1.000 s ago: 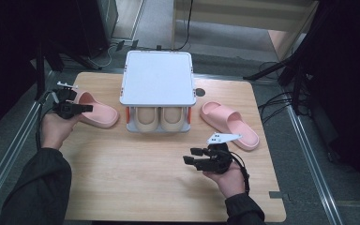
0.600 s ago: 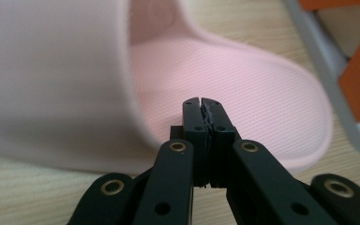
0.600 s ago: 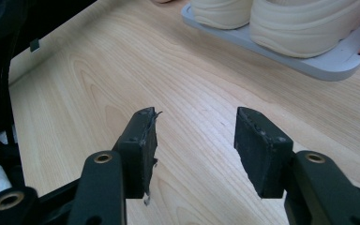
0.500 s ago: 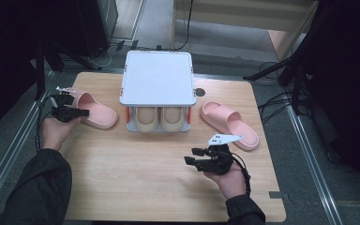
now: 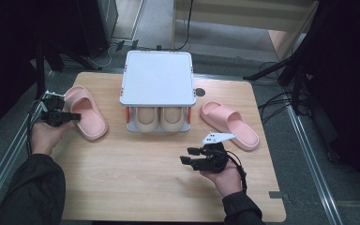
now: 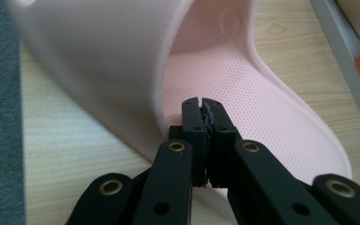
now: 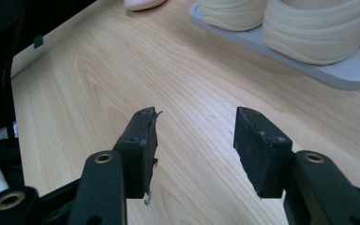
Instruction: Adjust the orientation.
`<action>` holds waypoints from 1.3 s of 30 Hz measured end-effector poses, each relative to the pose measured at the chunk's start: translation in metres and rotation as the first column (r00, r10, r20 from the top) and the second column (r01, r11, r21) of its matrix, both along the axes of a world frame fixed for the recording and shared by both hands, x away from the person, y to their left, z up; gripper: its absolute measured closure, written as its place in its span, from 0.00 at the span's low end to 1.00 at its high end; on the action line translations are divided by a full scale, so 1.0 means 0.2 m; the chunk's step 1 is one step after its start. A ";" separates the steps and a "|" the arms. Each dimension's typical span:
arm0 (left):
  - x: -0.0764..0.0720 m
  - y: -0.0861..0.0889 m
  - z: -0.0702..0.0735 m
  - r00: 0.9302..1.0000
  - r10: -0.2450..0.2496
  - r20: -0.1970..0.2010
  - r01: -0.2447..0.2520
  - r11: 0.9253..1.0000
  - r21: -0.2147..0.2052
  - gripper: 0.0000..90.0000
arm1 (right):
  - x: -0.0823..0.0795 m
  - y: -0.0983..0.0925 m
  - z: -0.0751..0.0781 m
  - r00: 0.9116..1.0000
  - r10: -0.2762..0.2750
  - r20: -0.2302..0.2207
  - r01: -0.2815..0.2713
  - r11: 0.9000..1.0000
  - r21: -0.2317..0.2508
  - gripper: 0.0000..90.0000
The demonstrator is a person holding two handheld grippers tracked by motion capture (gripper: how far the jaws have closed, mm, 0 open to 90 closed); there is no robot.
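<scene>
A pink slipper point(image 5: 86, 112) lies at the table's left, and its mate point(image 5: 229, 124) lies at the right. My left gripper point(image 5: 76, 116) points right at the left slipper's side. In the left gripper view its jaws point(image 6: 200, 102) are shut tight with nothing between them. The tips hover over the dotted insole point(image 6: 262, 117), just beside the edge of the strap point(image 6: 98, 61). My right gripper point(image 5: 187, 156) hangs over bare wood near the front and points left. It stands open point(image 7: 194, 115) with nothing between its pads.
A low rack with a white top point(image 5: 157, 77) stands mid-table, with a pair of beige shoes point(image 5: 159, 119) on its lower shelf point(image 7: 351, 77). The wooden table point(image 5: 136, 187) ends close to the left slipper. Cables and dark stands surround the table.
My left gripper has slid left and a little down along the slipper's side. The slipper seems to have shifted slightly with it. The right gripper has stayed put.
</scene>
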State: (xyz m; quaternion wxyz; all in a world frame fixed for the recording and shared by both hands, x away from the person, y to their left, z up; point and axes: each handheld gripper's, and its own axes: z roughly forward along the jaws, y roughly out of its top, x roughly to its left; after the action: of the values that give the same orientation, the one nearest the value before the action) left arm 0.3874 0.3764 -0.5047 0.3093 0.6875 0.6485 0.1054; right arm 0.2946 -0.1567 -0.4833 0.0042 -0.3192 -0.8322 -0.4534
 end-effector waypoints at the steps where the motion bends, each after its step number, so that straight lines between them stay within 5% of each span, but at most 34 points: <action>1: 0.00 0.01 0.00 1.000 -0.002 -0.005 0.002 1.000 -0.002 0.97 | 0.00 0.01 0.00 1.000 0.001 -0.003 -0.001 1.000 0.001 0.56; 7: -0.04 0.04 0.05 1.000 0.002 0.010 -0.001 0.999 -0.039 0.90 | 0.00 0.03 0.00 1.000 0.016 -0.001 -0.016 1.000 -0.005 0.56; 12: -0.06 0.07 0.07 0.999 0.024 0.023 -0.022 0.997 -0.079 0.68 | 0.00 0.04 0.00 1.000 0.025 -0.006 -0.025 1.000 -0.003 0.59; 16: -0.06 0.08 0.07 0.998 0.047 0.035 -0.046 0.998 -0.050 0.57 | 0.00 0.04 -0.01 1.000 0.024 -0.003 -0.024 1.000 -0.007 0.59; 24: -0.07 0.12 0.11 0.996 0.052 0.067 -0.048 0.998 -0.051 0.54 | -0.01 0.00 -0.01 1.000 -0.009 -0.008 0.009 1.000 -0.009 0.59; 39: 0.10 0.15 0.00 0.993 0.110 0.044 -0.109 0.993 -0.040 0.55 | -0.05 -0.06 -0.03 0.998 -0.056 -0.018 0.056 0.998 -0.021 0.59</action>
State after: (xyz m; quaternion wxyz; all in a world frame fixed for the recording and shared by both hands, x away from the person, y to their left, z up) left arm 0.4069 0.4072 -0.5045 0.3306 0.6424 0.6798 0.1257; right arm 0.2842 -0.1693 -0.4887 -0.0040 -0.3466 -0.8274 -0.4418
